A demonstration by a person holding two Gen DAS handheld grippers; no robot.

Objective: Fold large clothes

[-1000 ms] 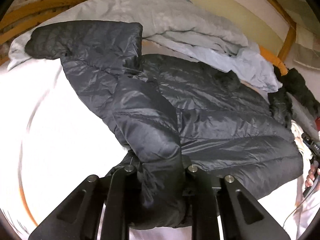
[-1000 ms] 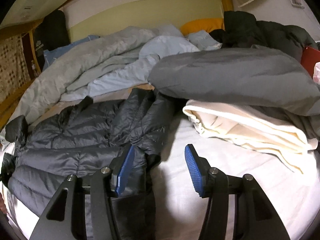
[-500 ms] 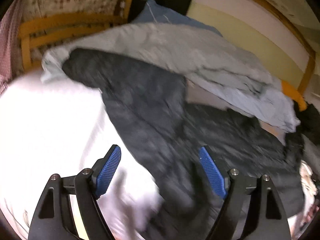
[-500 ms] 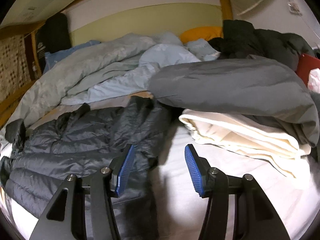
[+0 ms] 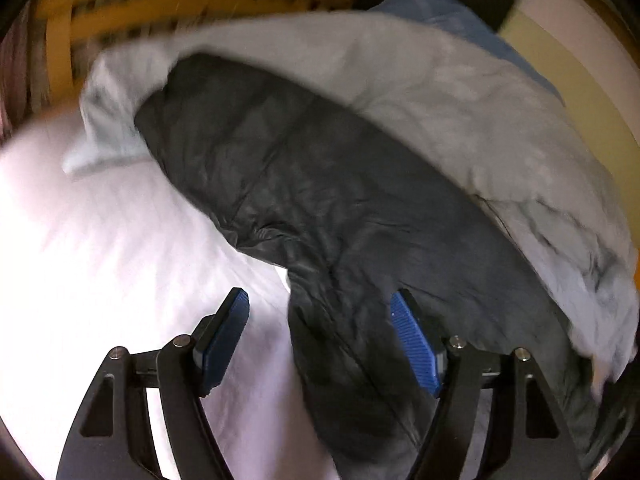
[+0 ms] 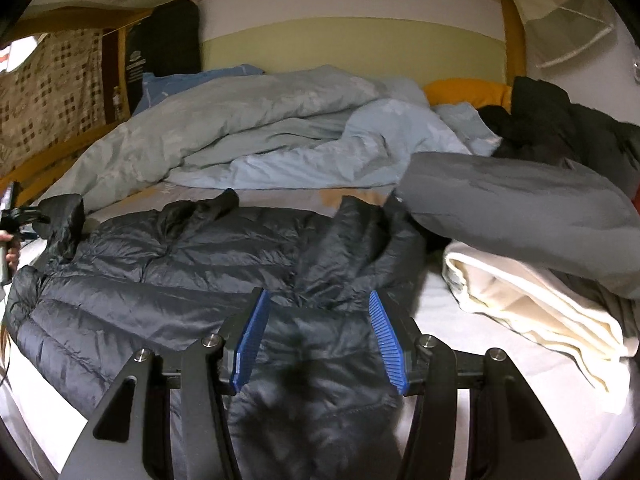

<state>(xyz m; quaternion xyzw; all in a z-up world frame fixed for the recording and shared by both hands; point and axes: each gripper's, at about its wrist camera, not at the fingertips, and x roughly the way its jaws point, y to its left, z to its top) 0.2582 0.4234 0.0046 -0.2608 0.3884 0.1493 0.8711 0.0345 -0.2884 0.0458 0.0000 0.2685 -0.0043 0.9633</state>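
Black puffer jacket [image 6: 192, 264] lies flat on white sheet [image 6: 460, 344], quilted, shiny, one sleeve [image 5: 248, 152] stretched toward crumpled grey duvet [image 5: 460, 92] (left view blurred). One jacket, one duvet, one cream folded blanket [image 6: 536, 304], two grippers. Left gripper [image 5: 320, 336]: jaws apart, just narrowed a little, jacket edge between, pads not pressing. Right gripper [image 6: 318, 336]: jaws apart above jacket, nothing held.

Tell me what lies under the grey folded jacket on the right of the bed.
A folded cream blanket lies under the grey jacket; the white sheet is below. Its covered part is hidden.
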